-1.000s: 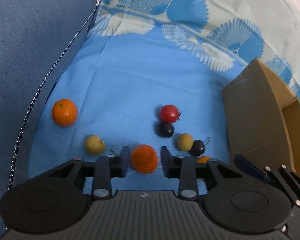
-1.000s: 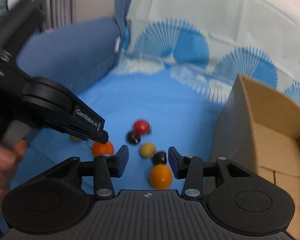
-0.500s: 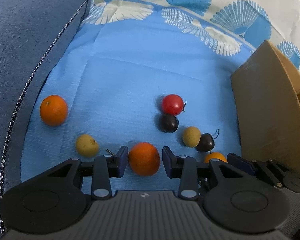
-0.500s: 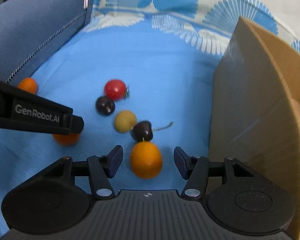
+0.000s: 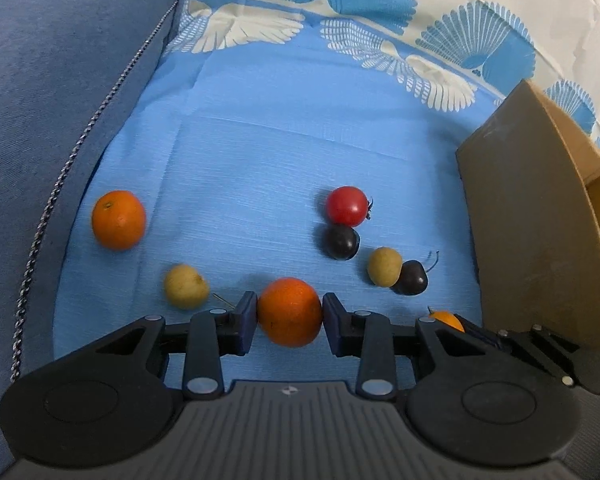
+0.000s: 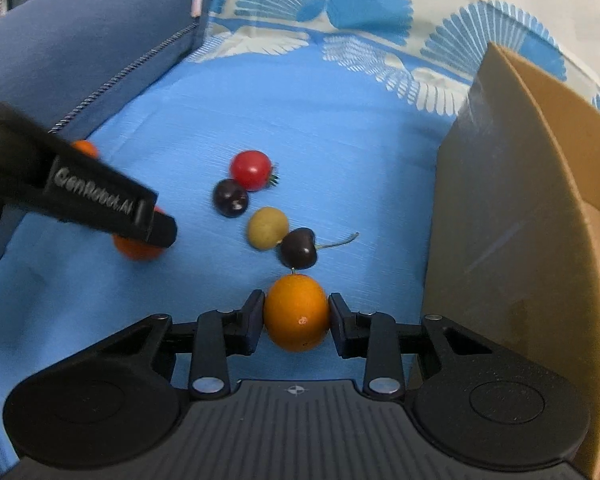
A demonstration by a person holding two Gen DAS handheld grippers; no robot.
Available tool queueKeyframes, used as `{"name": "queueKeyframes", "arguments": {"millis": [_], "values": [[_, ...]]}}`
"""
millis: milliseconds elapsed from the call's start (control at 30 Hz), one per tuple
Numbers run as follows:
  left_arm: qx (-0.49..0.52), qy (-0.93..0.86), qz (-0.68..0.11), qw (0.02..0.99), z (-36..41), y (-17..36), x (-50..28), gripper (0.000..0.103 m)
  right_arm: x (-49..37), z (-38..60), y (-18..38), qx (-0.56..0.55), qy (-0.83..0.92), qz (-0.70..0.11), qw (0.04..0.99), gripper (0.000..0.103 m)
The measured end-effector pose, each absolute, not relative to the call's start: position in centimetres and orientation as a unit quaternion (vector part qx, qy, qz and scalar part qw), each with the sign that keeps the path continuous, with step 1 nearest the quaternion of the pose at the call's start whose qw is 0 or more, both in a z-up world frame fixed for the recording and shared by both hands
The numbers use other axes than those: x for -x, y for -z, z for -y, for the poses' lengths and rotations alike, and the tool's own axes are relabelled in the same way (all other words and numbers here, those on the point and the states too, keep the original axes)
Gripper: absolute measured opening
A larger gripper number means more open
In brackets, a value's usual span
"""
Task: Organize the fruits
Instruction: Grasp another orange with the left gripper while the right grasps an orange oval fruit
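My left gripper points down at the blue cloth, and its jaws are closing with both pads against a round orange. In the right wrist view that gripper's black finger covers part of the same orange. The jaws of my right gripper are closing too. Their pads touch both sides of a smaller yellow-orange fruit, which lies on the cloth just in front of a dark cherry. A cardboard box stands open to the right.
Loose on the cloth lie a second orange, a pale yellow fruit, a red tomato, a dark plum and a yellow-green fruit. A blue cushion with a zip rises on the left.
My right gripper came down around the yellow-orange fruit and its jaws narrowed onto it. The left jaws drew in against the orange.
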State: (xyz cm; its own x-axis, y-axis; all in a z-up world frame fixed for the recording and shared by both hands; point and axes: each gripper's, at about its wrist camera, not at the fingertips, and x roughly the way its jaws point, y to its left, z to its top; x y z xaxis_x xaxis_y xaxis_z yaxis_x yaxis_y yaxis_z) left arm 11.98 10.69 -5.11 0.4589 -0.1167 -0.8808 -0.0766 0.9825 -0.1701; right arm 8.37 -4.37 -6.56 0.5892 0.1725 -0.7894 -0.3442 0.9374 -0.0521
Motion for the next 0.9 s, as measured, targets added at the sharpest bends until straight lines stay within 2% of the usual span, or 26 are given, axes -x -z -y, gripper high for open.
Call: {"name": "queueKeyframes", "arguments": {"millis": [433,667,900], "values": [[0.032,0.036,-0.507,0.860,-11.3,3.2,-8.9,0.039,-1.1,5.1,3.0,0.111,-0.206,-0.401,0.886,0.036],[-0.009,0.052,-0.506,0.861,-10.2,3.0,-7.4,0.039,-0.9,4.3,5.1,0.145,-0.196,-0.433,0.868,0.036],[-0.056,0.066,-0.544,0.835,-8.9,4.9,-7.4,0.039,-1.0,3.9,6.9,0.164,-0.188,-0.466,0.849,0.036]]}}
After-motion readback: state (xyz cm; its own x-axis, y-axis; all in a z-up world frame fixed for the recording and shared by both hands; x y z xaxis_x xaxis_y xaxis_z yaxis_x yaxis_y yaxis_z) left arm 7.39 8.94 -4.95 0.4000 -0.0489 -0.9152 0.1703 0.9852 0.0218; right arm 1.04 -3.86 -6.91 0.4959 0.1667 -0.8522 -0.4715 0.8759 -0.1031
